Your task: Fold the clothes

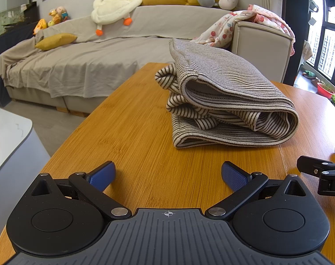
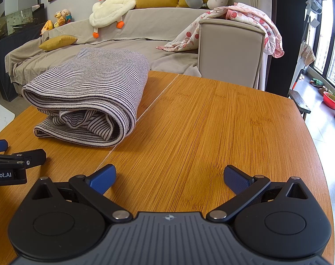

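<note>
A striped beige-and-dark garment (image 1: 225, 97) lies folded into a thick bundle on the wooden table (image 1: 134, 132), its rolled edges facing me. My left gripper (image 1: 168, 174) hovers low over the table, short of the bundle, open with nothing between its blue pads. In the right wrist view the same garment (image 2: 90, 97) sits to the front left, and my right gripper (image 2: 169, 177) stands open over bare wood to the right of it. Each gripper shows at the edge of the other's view: the right gripper (image 1: 322, 172) and the left gripper (image 2: 10, 165).
A seam (image 2: 145, 112) runs across the table (image 2: 211, 121) under the garment's right edge. Beyond the table stands a grey-covered sofa (image 1: 79, 66) with yellow cushions, a plush goose (image 1: 114, 2) and a floral blanket (image 1: 244, 24). A white counter (image 1: 10, 137) is at the left; windows at the right.
</note>
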